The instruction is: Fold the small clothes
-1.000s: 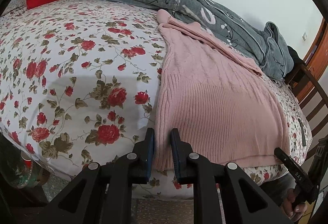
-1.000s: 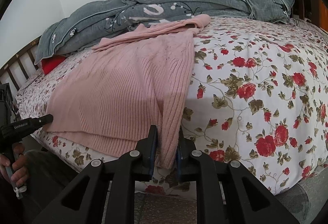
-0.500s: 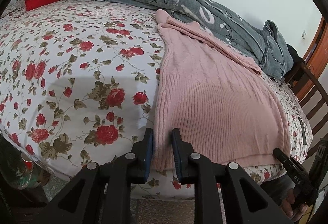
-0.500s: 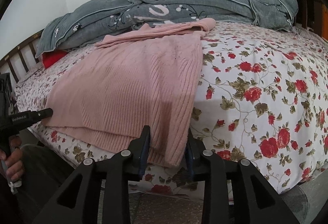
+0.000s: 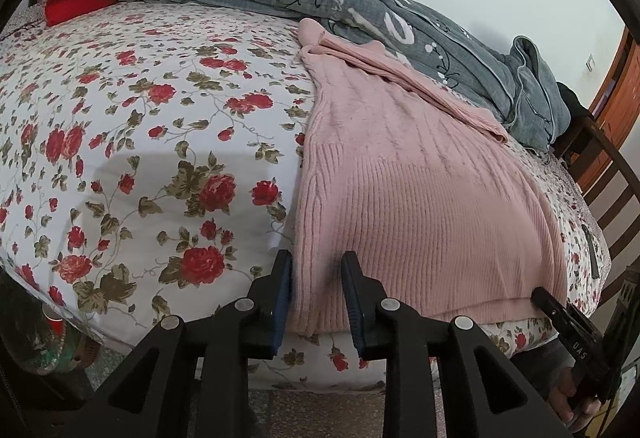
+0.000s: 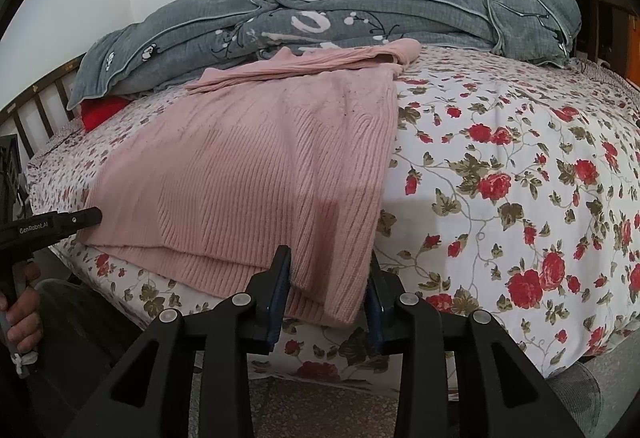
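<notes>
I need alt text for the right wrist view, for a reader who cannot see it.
The right gripper straddles the near corner of a folded pink sweater, jaws just opened and not pinching it. The sweater lies on a floral bedsheet, grey quilt behind, left gripper at its other corner.

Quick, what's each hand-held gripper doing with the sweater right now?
Left hand-held gripper: jaws just opened, pink ribbed knit sweater hem corner lies loose between them.
Right hand-held gripper: jaws just opened, sweater's other hem corner loose between them.
</notes>
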The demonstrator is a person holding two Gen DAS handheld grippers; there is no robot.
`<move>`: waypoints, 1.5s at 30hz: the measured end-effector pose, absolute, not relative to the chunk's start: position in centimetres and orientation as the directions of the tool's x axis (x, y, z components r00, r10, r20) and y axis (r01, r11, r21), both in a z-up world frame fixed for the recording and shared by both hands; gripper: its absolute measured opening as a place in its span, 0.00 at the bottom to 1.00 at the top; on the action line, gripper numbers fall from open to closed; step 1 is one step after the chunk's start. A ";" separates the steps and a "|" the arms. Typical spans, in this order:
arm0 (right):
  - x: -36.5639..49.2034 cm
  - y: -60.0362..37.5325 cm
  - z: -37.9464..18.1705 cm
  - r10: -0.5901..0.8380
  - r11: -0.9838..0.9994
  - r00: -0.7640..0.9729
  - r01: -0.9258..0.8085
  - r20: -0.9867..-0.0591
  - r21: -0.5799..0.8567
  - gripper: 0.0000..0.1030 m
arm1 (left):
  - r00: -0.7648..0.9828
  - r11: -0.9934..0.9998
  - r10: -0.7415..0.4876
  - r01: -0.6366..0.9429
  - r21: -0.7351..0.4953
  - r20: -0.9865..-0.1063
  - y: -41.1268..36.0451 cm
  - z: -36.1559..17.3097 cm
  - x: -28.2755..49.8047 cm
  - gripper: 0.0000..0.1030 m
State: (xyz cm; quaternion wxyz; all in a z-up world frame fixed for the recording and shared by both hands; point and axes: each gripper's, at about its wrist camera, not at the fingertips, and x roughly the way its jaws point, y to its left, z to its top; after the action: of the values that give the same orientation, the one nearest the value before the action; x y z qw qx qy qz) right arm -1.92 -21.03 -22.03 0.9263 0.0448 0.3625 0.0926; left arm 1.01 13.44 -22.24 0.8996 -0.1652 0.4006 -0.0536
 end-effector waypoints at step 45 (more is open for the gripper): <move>-2.1 -23.5 -21.8 0.342 0.927 0.681 -0.135 -0.648 0.349 0.36 | 0.666 0.893 -0.348 0.022 -0.449 -0.660 14.8 -22.5 -0.2 0.37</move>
State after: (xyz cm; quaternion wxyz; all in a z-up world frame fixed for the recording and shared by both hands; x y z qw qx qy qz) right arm -2.12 -23.49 -21.78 0.9063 0.1377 0.3773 0.1316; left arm -0.23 14.79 -22.54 0.8890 -0.2065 0.3952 -0.1039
